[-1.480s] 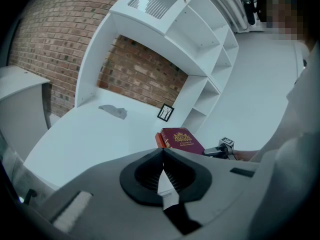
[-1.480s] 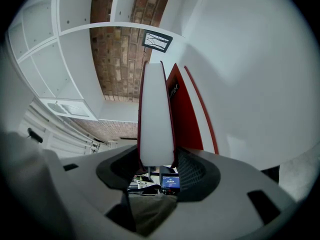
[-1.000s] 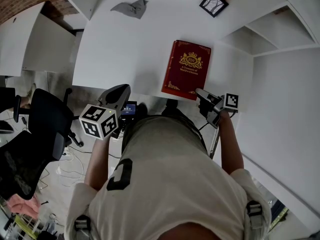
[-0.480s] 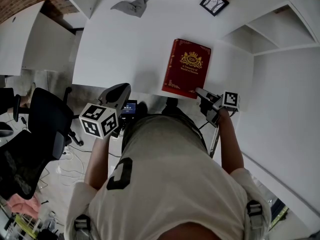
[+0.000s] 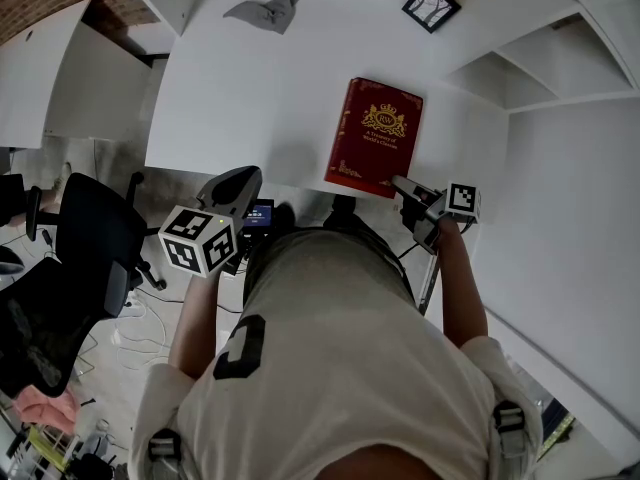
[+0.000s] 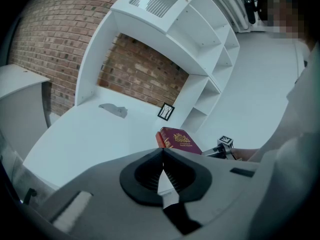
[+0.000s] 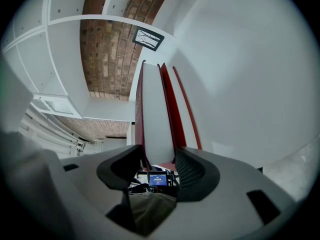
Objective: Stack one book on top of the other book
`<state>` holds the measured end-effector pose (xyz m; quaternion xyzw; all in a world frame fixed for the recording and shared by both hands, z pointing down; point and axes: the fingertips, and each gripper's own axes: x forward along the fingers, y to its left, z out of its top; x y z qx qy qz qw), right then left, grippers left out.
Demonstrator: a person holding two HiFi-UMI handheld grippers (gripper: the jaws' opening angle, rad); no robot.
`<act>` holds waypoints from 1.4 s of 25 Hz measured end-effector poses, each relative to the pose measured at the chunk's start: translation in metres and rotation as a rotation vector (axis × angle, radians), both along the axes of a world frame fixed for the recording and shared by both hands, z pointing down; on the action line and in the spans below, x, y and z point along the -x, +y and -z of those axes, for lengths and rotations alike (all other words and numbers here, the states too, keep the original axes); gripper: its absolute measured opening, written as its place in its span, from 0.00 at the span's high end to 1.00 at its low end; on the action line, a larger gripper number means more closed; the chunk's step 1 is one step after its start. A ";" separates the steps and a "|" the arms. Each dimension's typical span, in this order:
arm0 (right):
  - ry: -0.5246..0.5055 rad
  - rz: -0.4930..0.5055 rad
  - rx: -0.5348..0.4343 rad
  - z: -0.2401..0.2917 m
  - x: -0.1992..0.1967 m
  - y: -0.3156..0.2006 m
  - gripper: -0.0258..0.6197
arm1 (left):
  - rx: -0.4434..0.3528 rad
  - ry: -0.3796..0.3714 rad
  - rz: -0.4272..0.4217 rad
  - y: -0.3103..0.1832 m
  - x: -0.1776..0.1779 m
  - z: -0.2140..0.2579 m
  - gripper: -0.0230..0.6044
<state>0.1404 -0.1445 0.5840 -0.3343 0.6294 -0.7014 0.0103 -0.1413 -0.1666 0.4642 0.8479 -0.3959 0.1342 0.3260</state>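
A thick red book [image 5: 375,136] with a gold crest lies on the white table [image 5: 240,98], its near end at the front edge. My right gripper [image 5: 400,184] is at its near right corner. In the right gripper view the jaws [image 7: 156,159] are shut on the book's white page edge [image 7: 156,119], one on each red cover. A further red edge [image 7: 187,114] runs beside it on the table side; I cannot tell whether it is a second book. My left gripper [image 5: 240,180] hangs off the table's front edge, shut and empty [image 6: 162,151]. The left gripper view shows the book [image 6: 179,139] further off.
A crumpled grey cloth [image 5: 262,13] lies at the table's far side and a small framed picture [image 5: 430,5] at the far right. White shelves [image 5: 560,48] stand to the right. A black office chair [image 5: 80,258] is on the floor at the left.
Hardly anything: the right gripper has tilted very slightly at the book's corner. The left gripper and the book stay where they were.
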 end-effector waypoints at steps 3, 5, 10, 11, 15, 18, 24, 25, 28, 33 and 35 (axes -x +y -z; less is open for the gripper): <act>-0.006 0.004 0.006 0.000 0.000 0.001 0.64 | 0.002 0.000 0.000 -0.001 0.000 0.000 0.96; -0.018 0.007 0.019 -0.002 0.001 0.002 0.64 | 0.003 -0.001 -0.001 -0.002 -0.001 0.000 0.96; -0.029 0.011 0.027 -0.004 0.002 0.001 0.64 | 0.001 0.003 -0.005 -0.005 -0.004 0.000 0.96; -0.028 0.012 0.026 -0.004 0.002 0.001 0.64 | 0.003 0.003 -0.006 -0.005 -0.004 0.000 0.96; -0.031 0.012 0.023 -0.003 0.002 0.002 0.64 | 0.003 0.004 -0.009 -0.004 -0.005 0.000 0.96; 0.018 0.027 0.002 -0.005 0.000 0.001 0.63 | -0.001 0.005 -0.010 -0.005 -0.005 0.000 0.96; 0.174 0.066 -0.040 -0.005 -0.005 -0.001 0.63 | -0.006 0.002 -0.016 -0.003 -0.005 0.001 0.96; 0.220 0.087 -0.058 -0.005 -0.007 -0.002 0.62 | -0.008 0.004 -0.017 -0.003 -0.005 0.001 0.96; 0.304 0.131 -0.086 -0.003 -0.008 -0.005 0.59 | -0.012 0.005 -0.019 -0.003 -0.006 0.002 0.96; 0.339 0.140 -0.109 -0.001 -0.008 -0.005 0.59 | -0.015 0.004 -0.017 -0.003 -0.005 0.003 0.96; 0.357 0.152 -0.126 -0.001 -0.009 -0.006 0.59 | -0.015 0.003 -0.015 -0.003 -0.005 0.003 0.96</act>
